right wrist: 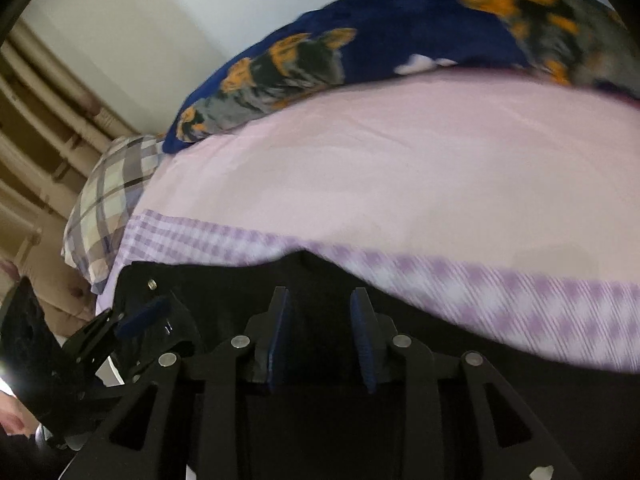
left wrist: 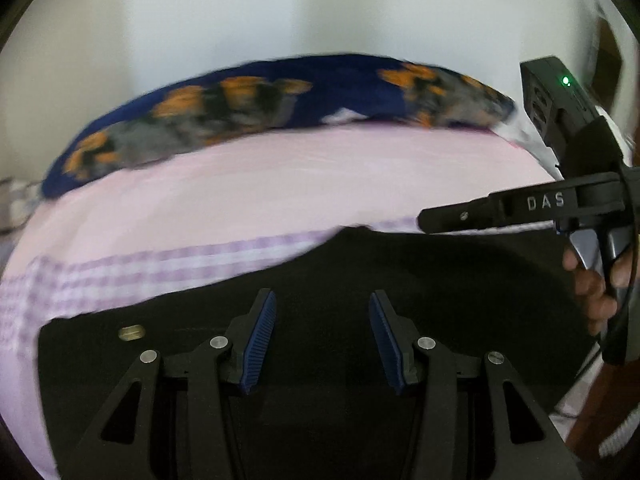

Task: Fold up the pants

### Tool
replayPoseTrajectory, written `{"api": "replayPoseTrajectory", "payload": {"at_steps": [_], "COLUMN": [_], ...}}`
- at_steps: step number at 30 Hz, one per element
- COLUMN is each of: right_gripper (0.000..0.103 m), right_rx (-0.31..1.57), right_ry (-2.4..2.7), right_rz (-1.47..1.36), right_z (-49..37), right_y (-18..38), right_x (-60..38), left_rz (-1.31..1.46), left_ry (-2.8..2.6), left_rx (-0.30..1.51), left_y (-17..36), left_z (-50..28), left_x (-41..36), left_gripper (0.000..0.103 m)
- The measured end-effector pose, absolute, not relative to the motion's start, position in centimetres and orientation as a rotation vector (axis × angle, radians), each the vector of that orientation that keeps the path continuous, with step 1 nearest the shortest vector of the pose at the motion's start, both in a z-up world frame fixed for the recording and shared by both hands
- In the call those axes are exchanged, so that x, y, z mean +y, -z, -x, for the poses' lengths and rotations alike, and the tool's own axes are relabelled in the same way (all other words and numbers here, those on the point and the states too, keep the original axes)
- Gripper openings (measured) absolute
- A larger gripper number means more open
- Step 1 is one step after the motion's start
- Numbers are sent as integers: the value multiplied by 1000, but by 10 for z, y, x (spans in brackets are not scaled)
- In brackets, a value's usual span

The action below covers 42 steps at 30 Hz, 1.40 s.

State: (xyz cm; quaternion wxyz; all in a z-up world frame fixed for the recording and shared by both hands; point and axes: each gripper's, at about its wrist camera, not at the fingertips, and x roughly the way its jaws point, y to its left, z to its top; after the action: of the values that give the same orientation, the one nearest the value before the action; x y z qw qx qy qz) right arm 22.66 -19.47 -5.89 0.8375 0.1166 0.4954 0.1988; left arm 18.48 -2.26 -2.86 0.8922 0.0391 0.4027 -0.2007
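Note:
Black pants [left wrist: 440, 280] lie spread on the pink bed sheet [left wrist: 280, 184], with a brass button [left wrist: 132, 333] near their left edge. My left gripper [left wrist: 322, 296] hangs over the dark cloth, its blue pads wide apart with nothing pinched between them. From the right edge of the left wrist view, one of the right gripper's fingers [left wrist: 500, 208] reaches in, held by a hand [left wrist: 596, 288]. In the right wrist view my right gripper [right wrist: 319, 292] stands over the pants [right wrist: 224, 288] with a narrower gap between its pads, and nothing is visibly clamped. The left gripper's fingers [right wrist: 144, 310] show at the lower left.
A navy blanket [right wrist: 400, 28] with an orange and grey print lies along the far side of the bed against the white wall. A plaid pillow [right wrist: 112, 196] sits at the bed's left end. A lilac checked band [right wrist: 520, 300] of the sheet borders the pants.

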Motion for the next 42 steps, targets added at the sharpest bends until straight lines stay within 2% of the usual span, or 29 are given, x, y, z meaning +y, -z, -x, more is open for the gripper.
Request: {"api": "replayPoseTrajectory", "payload": {"at_steps": [5, 14, 17, 19, 25, 32, 42], "right_gripper": [30, 31, 31, 37, 41, 41, 40], "right_rx": [1084, 1031, 1002, 985, 882, 792, 714], "right_ry": [-301, -77, -30, 28, 173, 369, 422], "right_rz": [-309, -440, -507, -537, -679, -858, -1009], "right_z": [-189, -130, -112, -97, -30, 45, 69], "right_y": [77, 86, 83, 79, 60, 64, 92], "right_x": [-237, -329, -358, -377, -442, -514, -553], "left_rz": [-81, -58, -70, -69, -81, -131, -180], "left_ry": [481, 383, 358, 370, 423, 494, 547], "left_rx": [933, 975, 977, 984, 966, 990, 1028], "left_y": [54, 67, 65, 61, 48, 53, 56], "left_z": [-203, -215, -207, -200, -169, -138, -117], "left_x": [-59, -58, -60, -62, -80, -101, -112], "left_gripper": [50, 50, 50, 50, 50, 50, 50]}}
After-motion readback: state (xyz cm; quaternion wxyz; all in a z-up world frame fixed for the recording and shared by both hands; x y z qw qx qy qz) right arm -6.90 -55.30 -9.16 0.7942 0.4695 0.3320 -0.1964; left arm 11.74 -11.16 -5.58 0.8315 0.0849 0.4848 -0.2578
